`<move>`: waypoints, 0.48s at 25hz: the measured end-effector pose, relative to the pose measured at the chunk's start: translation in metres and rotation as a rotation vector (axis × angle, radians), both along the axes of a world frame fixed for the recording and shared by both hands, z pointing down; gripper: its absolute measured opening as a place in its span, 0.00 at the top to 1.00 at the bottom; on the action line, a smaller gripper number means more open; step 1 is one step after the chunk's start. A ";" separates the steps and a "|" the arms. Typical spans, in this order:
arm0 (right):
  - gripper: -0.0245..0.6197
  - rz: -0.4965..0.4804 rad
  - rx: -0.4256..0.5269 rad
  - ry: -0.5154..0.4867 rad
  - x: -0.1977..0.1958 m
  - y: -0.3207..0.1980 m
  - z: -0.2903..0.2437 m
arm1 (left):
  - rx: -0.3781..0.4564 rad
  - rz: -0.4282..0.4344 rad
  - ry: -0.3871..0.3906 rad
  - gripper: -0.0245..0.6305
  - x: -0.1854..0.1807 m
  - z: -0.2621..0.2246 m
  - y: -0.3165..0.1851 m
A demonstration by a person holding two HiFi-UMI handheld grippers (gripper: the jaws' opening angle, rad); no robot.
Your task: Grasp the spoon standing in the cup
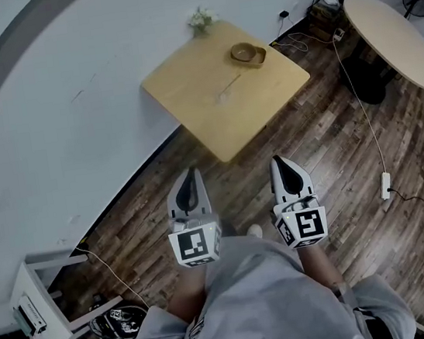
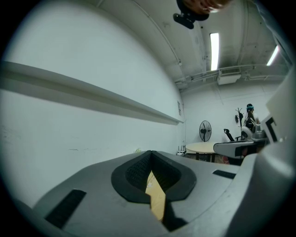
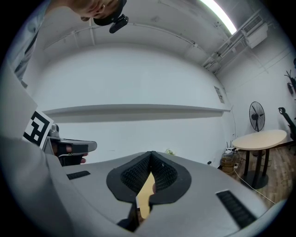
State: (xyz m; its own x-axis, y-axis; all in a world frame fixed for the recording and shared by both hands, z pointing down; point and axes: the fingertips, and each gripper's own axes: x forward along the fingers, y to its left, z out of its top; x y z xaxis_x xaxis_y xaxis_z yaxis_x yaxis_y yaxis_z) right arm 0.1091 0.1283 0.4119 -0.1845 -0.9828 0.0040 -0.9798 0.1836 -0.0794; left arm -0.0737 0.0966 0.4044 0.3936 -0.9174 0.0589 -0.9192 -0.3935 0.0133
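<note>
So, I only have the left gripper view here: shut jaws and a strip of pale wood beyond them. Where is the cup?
Observer: The head view shows a brown cup on a square wooden table, towards the table's far side by the wall. It is too small there to make out a spoon.
Operator: Are the grippers at the table?
Observer: No. The left gripper and the right gripper are both over the wood floor, short of the table's near corner.
Operator: And the right jaws?
Observer: The right gripper view shows them shut, with nothing held between them.
</note>
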 end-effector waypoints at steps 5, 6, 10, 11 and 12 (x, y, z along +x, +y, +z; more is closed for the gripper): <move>0.96 0.013 0.002 -0.008 0.016 -0.008 0.003 | -0.001 0.002 -0.006 0.96 0.011 0.001 -0.006; 0.96 0.016 0.005 -0.009 0.018 -0.012 0.003 | -0.001 0.002 -0.006 0.96 0.011 0.001 -0.009; 0.96 0.037 0.010 -0.014 0.025 -0.029 0.003 | -0.004 0.013 -0.002 0.96 0.015 0.005 -0.031; 0.96 0.043 0.008 -0.014 0.028 -0.034 0.004 | -0.003 0.021 0.000 0.96 0.018 0.005 -0.037; 0.96 0.048 0.005 -0.013 0.030 -0.039 0.005 | -0.002 0.029 0.001 0.96 0.021 0.005 -0.042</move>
State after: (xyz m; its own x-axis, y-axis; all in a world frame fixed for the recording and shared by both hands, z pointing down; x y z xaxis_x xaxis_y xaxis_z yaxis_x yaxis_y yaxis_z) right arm 0.1387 0.0897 0.4172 -0.1370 -0.9906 -0.0035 -0.9864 0.1367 -0.0917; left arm -0.0529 0.0541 0.4098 0.4206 -0.9053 0.0598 -0.9072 -0.4205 0.0150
